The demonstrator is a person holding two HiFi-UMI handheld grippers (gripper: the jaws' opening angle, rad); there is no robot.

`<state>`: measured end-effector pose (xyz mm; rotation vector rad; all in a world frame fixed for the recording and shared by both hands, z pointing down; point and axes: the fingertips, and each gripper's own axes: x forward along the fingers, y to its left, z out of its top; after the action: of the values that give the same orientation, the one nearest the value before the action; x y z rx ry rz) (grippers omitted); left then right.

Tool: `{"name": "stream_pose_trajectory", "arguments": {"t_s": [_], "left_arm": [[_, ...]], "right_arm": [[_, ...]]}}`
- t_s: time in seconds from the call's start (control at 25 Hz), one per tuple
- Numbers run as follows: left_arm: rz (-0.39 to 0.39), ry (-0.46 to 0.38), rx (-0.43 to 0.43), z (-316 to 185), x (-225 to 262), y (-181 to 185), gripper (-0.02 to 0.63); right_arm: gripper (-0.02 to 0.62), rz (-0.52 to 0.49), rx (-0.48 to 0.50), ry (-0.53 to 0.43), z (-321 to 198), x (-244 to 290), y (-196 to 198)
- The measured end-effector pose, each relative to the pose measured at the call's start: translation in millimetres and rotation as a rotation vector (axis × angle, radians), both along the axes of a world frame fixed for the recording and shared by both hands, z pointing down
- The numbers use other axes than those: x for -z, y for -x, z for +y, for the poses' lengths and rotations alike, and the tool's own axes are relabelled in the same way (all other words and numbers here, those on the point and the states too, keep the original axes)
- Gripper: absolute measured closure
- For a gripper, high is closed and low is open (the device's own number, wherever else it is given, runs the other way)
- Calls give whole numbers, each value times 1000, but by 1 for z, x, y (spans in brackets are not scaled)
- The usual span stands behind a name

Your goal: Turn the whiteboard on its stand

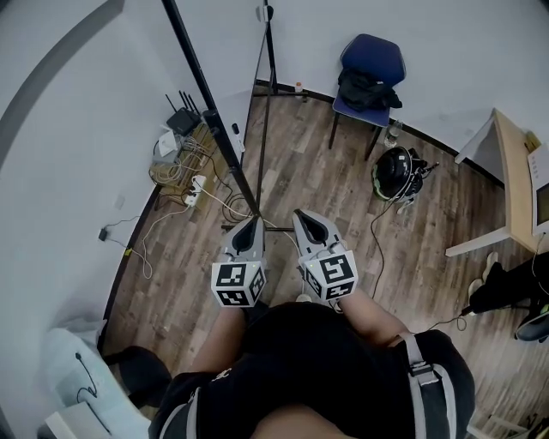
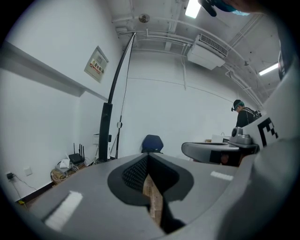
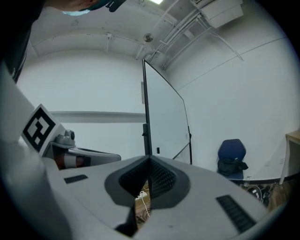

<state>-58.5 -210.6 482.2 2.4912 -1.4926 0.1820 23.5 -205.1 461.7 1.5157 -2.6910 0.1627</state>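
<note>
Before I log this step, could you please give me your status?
Left tongs, right tongs shut, empty. Whiteboard ahead, untouched. Cables lie beside it.

the room is evenly lit in cool, washed-out tones. ceiling lights (image 2: 193,8) blow out white at the top of the left gripper view and the right gripper view. the whiteboard (image 3: 164,126) reads flat pale grey. every view bends strongly at its edges; shadows on the floor (image 1: 326,171) are faint.

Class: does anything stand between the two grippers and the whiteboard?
Nothing visible does. The left gripper and right gripper, both shut and empty, face the whiteboard directly; the cables lie on the floor to its left.
</note>
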Motion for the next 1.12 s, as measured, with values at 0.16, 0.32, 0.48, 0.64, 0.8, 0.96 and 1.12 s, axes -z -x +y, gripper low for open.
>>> {"name": "stream_pose_trajectory", "arguments": {"t_s": [0.16,0.32,0.48,0.64,0.8,0.96,1.12], "left_arm": [[14,12,3,-10,1,14,598],[11,17,-2,-20,-1,31,598],[11,1,-1,-42,7,48,598],[17,-5,-6,-54,12,55,598],[5,-7,-27,-66,14,53,598],[26,-31,-1,-76,20,56,598],[51,-22,18,-83,19,57,598]], "right_arm": [[591,12,0,3,-13,4,11],[591,0,-5,16,-26,5,27],[591,4,-16,4,-36,9,41],[591,7,-48,-8,-43,15,40],[591,8,-91,-14,-48,16,33],[591,-1,-128,6,-46,11,24],[591,-10,-174,15,-43,9,10]]}}
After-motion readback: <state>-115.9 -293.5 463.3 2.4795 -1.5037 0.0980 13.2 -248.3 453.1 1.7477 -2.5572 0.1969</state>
